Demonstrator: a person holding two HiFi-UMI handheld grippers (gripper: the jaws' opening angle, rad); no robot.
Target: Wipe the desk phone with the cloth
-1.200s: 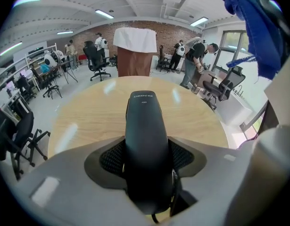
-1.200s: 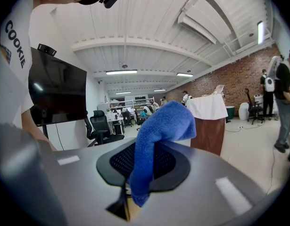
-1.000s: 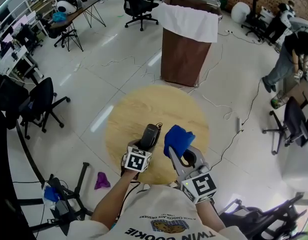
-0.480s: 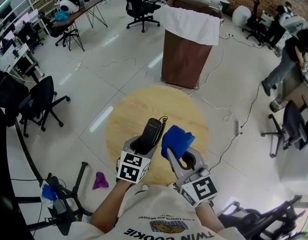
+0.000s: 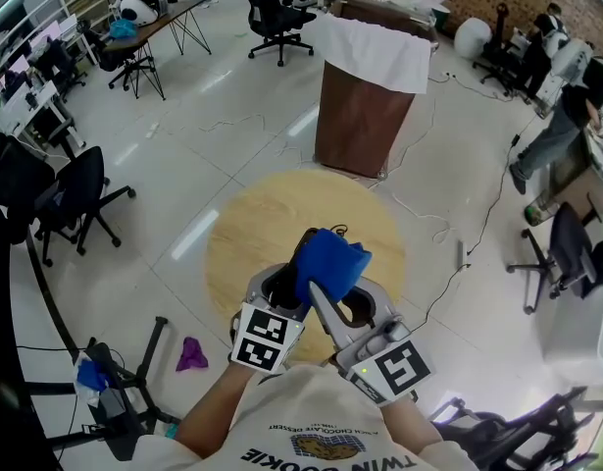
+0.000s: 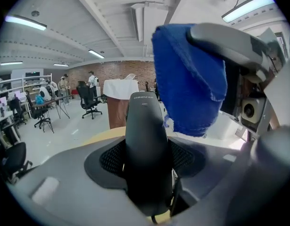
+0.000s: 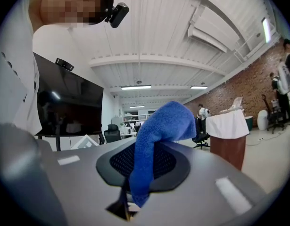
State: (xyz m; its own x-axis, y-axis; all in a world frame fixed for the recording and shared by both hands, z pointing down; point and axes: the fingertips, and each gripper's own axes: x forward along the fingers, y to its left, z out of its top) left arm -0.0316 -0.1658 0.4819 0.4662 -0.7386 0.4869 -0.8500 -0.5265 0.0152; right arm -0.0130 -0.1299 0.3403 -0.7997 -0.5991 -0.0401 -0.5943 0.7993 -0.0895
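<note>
Left gripper (image 5: 279, 292) is clamping the slim black plastic handset (image 6: 145, 145) upright, probably so the right gripper (image 5: 342, 297), pinching a fuzzy blue cloth (image 5: 328, 261), is getting at its top end.

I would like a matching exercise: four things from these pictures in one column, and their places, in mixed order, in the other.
1. black handset
2. blue cloth
3. round wooden table
4. purple item

A. on the floor, left of the table
B. in the right gripper
C. below both grippers
D. in the left gripper

Pairs: 1-D, 2-B, 3-C, 4-A
</note>
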